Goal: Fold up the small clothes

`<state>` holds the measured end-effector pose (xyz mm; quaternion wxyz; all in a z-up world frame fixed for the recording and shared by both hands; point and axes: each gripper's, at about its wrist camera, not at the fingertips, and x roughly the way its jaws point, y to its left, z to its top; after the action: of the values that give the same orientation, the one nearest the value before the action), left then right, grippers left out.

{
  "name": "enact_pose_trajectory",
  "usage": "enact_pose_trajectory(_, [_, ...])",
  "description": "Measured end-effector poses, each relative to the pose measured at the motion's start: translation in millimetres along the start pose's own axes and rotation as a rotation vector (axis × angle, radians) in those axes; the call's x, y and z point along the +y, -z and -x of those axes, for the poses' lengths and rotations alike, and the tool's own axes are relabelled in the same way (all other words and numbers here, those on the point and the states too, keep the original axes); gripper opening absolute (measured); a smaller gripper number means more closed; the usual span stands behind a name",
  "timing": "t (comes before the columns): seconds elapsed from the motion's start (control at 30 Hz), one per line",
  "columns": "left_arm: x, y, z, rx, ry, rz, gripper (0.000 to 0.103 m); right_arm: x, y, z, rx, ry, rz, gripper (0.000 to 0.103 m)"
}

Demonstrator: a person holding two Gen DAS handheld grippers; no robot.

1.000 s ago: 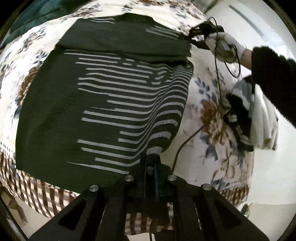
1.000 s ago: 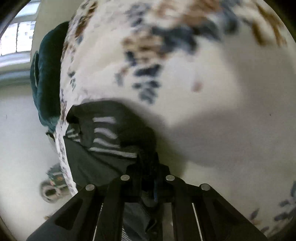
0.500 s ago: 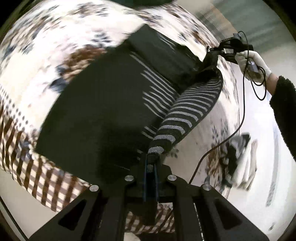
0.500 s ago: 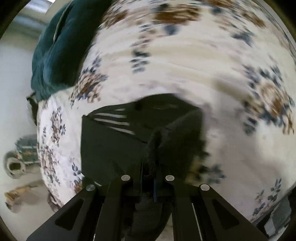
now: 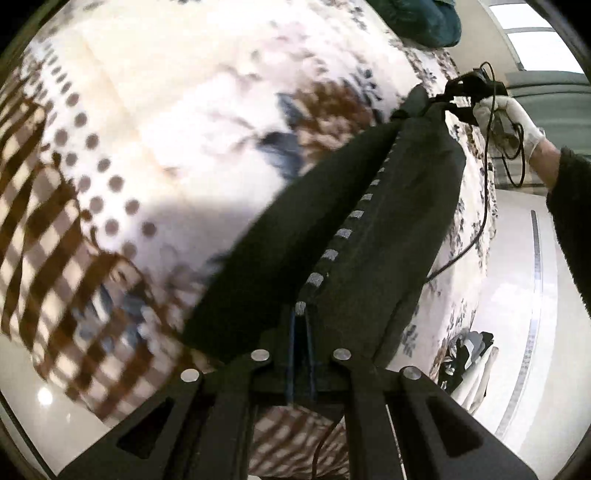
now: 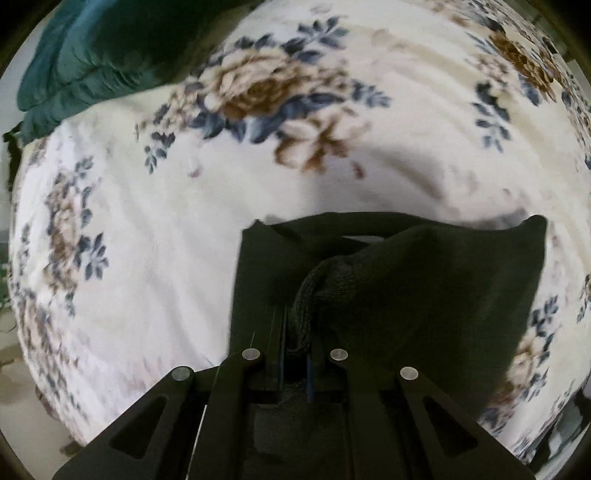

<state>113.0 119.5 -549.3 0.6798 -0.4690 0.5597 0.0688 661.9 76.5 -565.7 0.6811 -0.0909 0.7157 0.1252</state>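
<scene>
A dark green knit garment with grey stripes (image 5: 388, 236) hangs stretched between both grippers above a floral bed cover (image 5: 184, 110). My left gripper (image 5: 301, 314) is shut on its near edge. My right gripper (image 6: 295, 332) is shut on a bunched corner of the same garment (image 6: 424, 295), which drapes down toward the cover (image 6: 258, 166). In the left wrist view the right gripper (image 5: 448, 101) is at the far end, held by a white-gloved hand (image 5: 509, 118).
A teal quilt (image 6: 92, 55) lies at the far end of the bed, also in the left wrist view (image 5: 424, 18). A pile of other clothes (image 5: 469, 365) sits at the bed's right edge. A brown checked border (image 5: 44, 221) marks the bed's near edge, with pale floor beyond.
Both grippers have lifted the garment off the bed and swung its held edge over, so the flat striped face is now a hanging fold. Both stay shut on it.
</scene>
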Motion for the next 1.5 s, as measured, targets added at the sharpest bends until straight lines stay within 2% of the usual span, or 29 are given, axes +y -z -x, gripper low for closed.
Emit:
enact_pose_trajectory(0.07, [4.8, -5.2, -4.1, 0.019, 0.01, -0.012, 0.003, 6.4, -0.6, -9.6, 0.006, 0.036, -0.005, 0.008])
enact_pose_trajectory(0.13, [5.7, -7.9, -8.3, 0.039, 0.014, -0.029, 0.003, 5.0, 0.3, -15.3, 0.032, 0.033, -0.03, 0.011])
enact_pose_trajectory(0.2, [10.2, -10.3, -13.4, 0.073, 0.029, -0.021, 0.007, 1.8, 4.4, -12.6, 0.05, -0.019, -0.051, 0.023])
enact_pose_trajectory(0.23, [14.0, -12.5, -15.3, 0.095, 0.012, -0.02, 0.006, -0.5, 9.8, -8.8, 0.065, -0.062, -0.056, 0.042])
enact_pose_trajectory(0.27, [17.1, -14.2, -14.1, 0.105, -0.002, -0.014, 0.013, -3.8, 20.2, -1.0, 0.075, -0.121, -0.064, 0.058])
enact_pose_trajectory(0.33, [22.5, -17.3, -7.3, 0.105, 0.011, -0.015, 0.033, -10.7, 49.8, 18.4, 0.072, -0.189, -0.053, 0.061])
enact_pose_trajectory(0.37, [23.9, -19.5, -2.8, 0.1, -0.005, -0.018, 0.055, -14.6, 66.0, 27.1, 0.069, -0.207, -0.042, 0.061])
enact_pose_trajectory(0.4, [24.0, -22.4, 2.6, 0.091, -0.005, -0.024, 0.06, -21.7, 91.6, 40.0, 0.06, -0.218, -0.023, 0.062])
enact_pose_trajectory(0.5, [18.2, -32.4, 6.4, 0.093, 0.01, -0.048, 0.06, -47.4, 171.7, 61.1, 0.052, -0.204, -0.006, 0.064])
enact_pose_trajectory(0.57, [5.0, -38.6, 2.5, 0.095, 0.007, -0.09, 0.06, -73.3, 244.0, 59.2, 0.08, -0.194, -0.036, 0.064])
enact_pose_trajectory(0.67, [-13.6, -40.3, -17.3, 0.12, -0.039, -0.175, 0.06, -106.5, 355.0, 28.0, 0.194, -0.229, -0.17, 0.064])
enact_pose_trajectory(0.77, [-20.8, -39.7, -38.8, 0.157, -0.098, -0.226, 0.058, -119.0, 444.6, -17.3, 0.333, -0.307, -0.295, 0.064])
enact_pose_trajectory(0.8, [-23.2, -38.0, -44.9, 0.164, -0.116, -0.249, 0.051, -118.8, 475.5, -34.3, 0.378, -0.331, -0.327, 0.064])
enact_pose_trajectory(0.83, [-26.8, -36.2, -49.3, 0.159, -0.159, -0.283, 0.038, -116.7, 496.2, -44.3, 0.394, -0.355, -0.345, 0.063])
enact_pose_trajectory(0.87, [-27.3, -35.5, -50.1, 0.159, -0.179, -0.297, 0.009, -112.5, 519.0, -53.2, 0.386, -0.395, -0.352, 0.053])
enact_pose_trajectory(0.9, [-24.7, -36.2, -47.6, 0.153, -0.185, -0.292, 0.01, -109.2, 531.2, -56.8, 0.372, -0.397, -0.349, 0.043])
enact_pose_trajectory(0.93, [-20.4, -37.6, -42.7, 0.137, -0.202, -0.28, 0.01, -108.0, 541.7, -58.5, 0.354, -0.385, -0.348, 0.022])
enact_pose_trajectory(0.97, [-17.9, -38.7, -37.9, 0.13, -0.211, -0.27, 0.01, -108.0, 551.1, -59.1, 0.338, -0.37, -0.348, 0.013])
enact_pose_trajectory(1.03, [-14.1, -40.4, -25.1, 0.127, -0.224, -0.252, 0.009, -110.6, 564.4, -55.8, 0.333, -0.353, -0.347, 0.011])
enact_pose_trajectory(1.1, [-17.5, -42.6, -10.9, 0.13, -0.187, -0.234, 0.013, -113.7, 567.0, -46.2, 0.326, -0.357, -0.334, 0.011])
enact_pose_trajectory(1.13, [-20.8, -43.2, -7.5, 0.133, -0.174, -0.229, 0.019, -117.4, 567.0, -40.0, 0.315, -0.369, -0.334, 0.012])
enact_pose_trajectory(1.2, [-30.8, -49.5, -3.2, 0.113, -0.176, -0.244, 0.056, -124.8, 559.3, -30.8, 0.297, -0.402, -0.349, 0.019])
enact_pose_trajectory(1.27, [-44.9, -63.6, -6.9, 0.061, -0.142, -0.272, 0.059, -133.4, 551.0, -23.2, 0.257, -0.432, -0.368, 0.037])
enact_pose_trajectory(1.37, [-66.2, -91.7, -33.5, 0.033, -0.117, -0.299, 0.059, -146.9, 541.1, -19.6, 0.21, -0.423, -0.383, 0.038])
enact_pose_trajectory(1.43, [-82.2, -110.2, -57.3, 0.008, -0.107, -0.338, 0.056, -155.2, 539.6, -21.2, 0.191, -0.415, -0.41, 0.038])
enact_pose_trajectory(1.47, [-91.3, -117.0, -70.4, 0.008, -0.109, -0.373, 0.033, -157.9, 537.0, -22.9, 0.184, -0.408, -0.427, 0.038])
enact_pose_trajectory(1.5, [-97.7, -121.4, -80.7, 0.019, -0.137, -0.406, 0.005, -153.4, 523.3, -24.7, 0.182, -0.404, -0.443, 0.038])
